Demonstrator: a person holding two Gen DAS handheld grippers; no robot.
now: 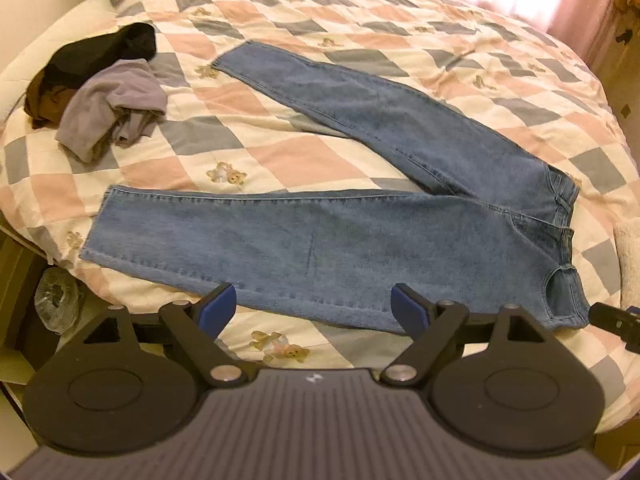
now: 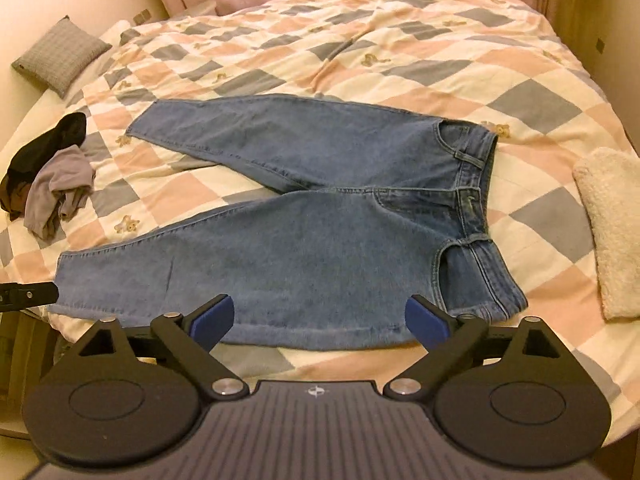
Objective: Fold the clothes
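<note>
At the near edge of the bed, the left gripper and right gripper hover with jaws spread wide, holding nothing. Just beyond them the jeans lie flat on the checkered quilt, legs splayed apart, waistband to the right. A grey garment sits crumpled at far left.
</note>
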